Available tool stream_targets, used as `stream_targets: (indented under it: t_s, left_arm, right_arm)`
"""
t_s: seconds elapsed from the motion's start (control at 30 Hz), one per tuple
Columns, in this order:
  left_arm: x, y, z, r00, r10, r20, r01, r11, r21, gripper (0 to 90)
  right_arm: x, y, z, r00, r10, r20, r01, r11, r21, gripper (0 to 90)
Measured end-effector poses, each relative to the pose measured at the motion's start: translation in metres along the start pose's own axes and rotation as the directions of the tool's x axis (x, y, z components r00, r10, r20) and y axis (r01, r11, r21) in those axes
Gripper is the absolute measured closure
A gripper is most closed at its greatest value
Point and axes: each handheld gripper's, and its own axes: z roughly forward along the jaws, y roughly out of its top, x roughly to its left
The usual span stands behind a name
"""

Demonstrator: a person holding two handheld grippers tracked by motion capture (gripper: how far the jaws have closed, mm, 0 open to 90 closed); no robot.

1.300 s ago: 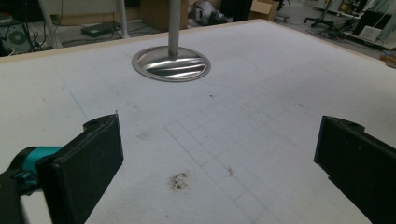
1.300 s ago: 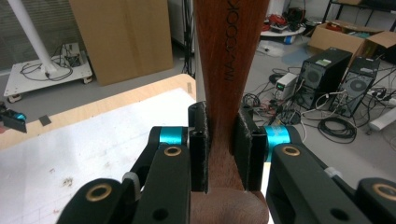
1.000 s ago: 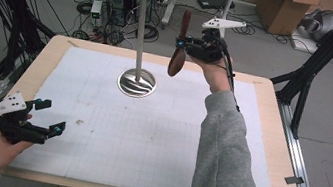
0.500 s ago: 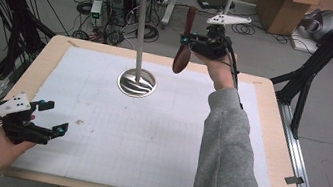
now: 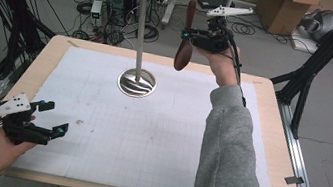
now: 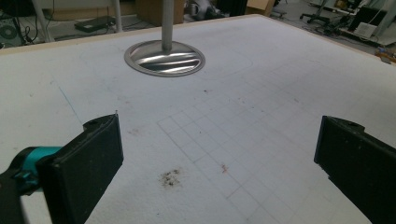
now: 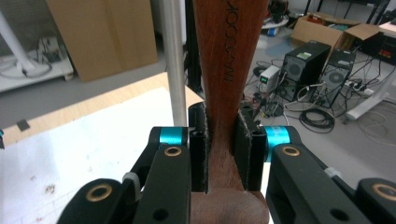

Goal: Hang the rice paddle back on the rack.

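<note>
The wooden spoon (image 5: 186, 40) hangs in the air above the far edge of the bench (image 5: 262, 114), at about one o'clock from the bench's middle, its handle pointing up and its dark bowl hanging below. In the right gripper view the spoon's (image 7: 229, 70) neck sits squarely between the two black pads, which press on it from both sides, so the right tongs (image 7: 223, 149) are clamped on the spoon; lettering is stamped along the handle. In the high view the right tongs (image 5: 187, 36) are held out level by the right hand (image 5: 222, 67), its grey sleeve (image 5: 228, 154) running back toward six o'clock. At about nine o'clock from the spoon, near but apart from it, stands a metal stand (image 5: 141, 23): a slim upright pole on a round shiny base (image 5: 137, 83) resting on the white gridded mat (image 5: 147, 136). Well apart, at about seven o'clock near the bench's near left corner, the left tongs (image 5: 53, 117) rest in the left hand (image 5: 4, 149) with their jaws standing wide apart and nothing between them; the left gripper view shows the bare mat (image 6: 224, 140) and a small dark smudge (image 6: 170, 177) between them.
</note>
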Motion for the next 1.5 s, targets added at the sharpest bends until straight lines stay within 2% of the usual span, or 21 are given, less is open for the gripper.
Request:
stream_targets:
  t_s: [0.13,0.2,0.27,0.43,0.57,0.7,0.97,1.27,1.5]
  left_arm:
    - [-0.004,0.0,-0.002,1.0,0.005,0.006,-0.005,1.0,-0.004,1.7]
    - [-0.004,0.0,-0.003,1.0,0.003,0.006,-0.003,1.0,-0.005,1.7]
    - [-0.005,-0.002,-0.004,1.0,0.002,0.006,-0.002,1.0,-0.005,1.7]
    - [-0.008,-0.002,-0.005,0.9999,0.006,0.008,-0.006,1.0,-0.004,1.7]
    - [-0.008,-0.001,-0.004,0.9999,0.005,0.009,-0.005,1.0,-0.005,1.7]
    - [-0.006,-0.004,-0.004,1.0,-0.002,0.003,0.002,1.0,0.005,1.7]
    - [-0.006,-0.008,-0.003,1.0,-0.003,0.003,0.003,0.9997,0.023,1.7]
    - [-0.007,-0.008,-0.004,1.0,-0.006,0.003,0.006,0.9998,0.018,1.7]
    - [-0.007,-0.008,-0.004,1.0,-0.006,0.004,0.006,0.9998,0.017,1.7]
  right_arm:
    - [0.008,0.008,0.001,0.9999,0.0,-0.014,0.0,1.0,-0.014,77.6]
    - [0.011,0.011,0.002,0.9999,-0.015,-0.005,0.015,1.0,-0.017,77.5]
    - [0.013,0.013,0.002,0.9998,-0.01,-0.015,0.01,1.0,-0.024,77.6]
    - [0.018,0.017,0.003,1.0,-0.009,-0.001,0.009,1.0,-0.014,77.6]
    - [0.02,0.025,0.005,1.0,0.001,-0.004,-0.001,0.999,-0.036,77.6]
    - [0.02,0.029,0.012,1.0,0.002,0.003,-0.002,1.0,-0.028,77.6]
    - [0.022,0.029,0.022,0.9997,0.023,0.002,-0.023,0.999,-0.035,77.6]
    - [0.029,0.036,0.03,1.0,0.007,0.002,-0.007,0.999,-0.041,77.5]
    - [0.029,0.036,0.035,0.9998,0.02,0.005,-0.02,0.999,-0.044,77.6]
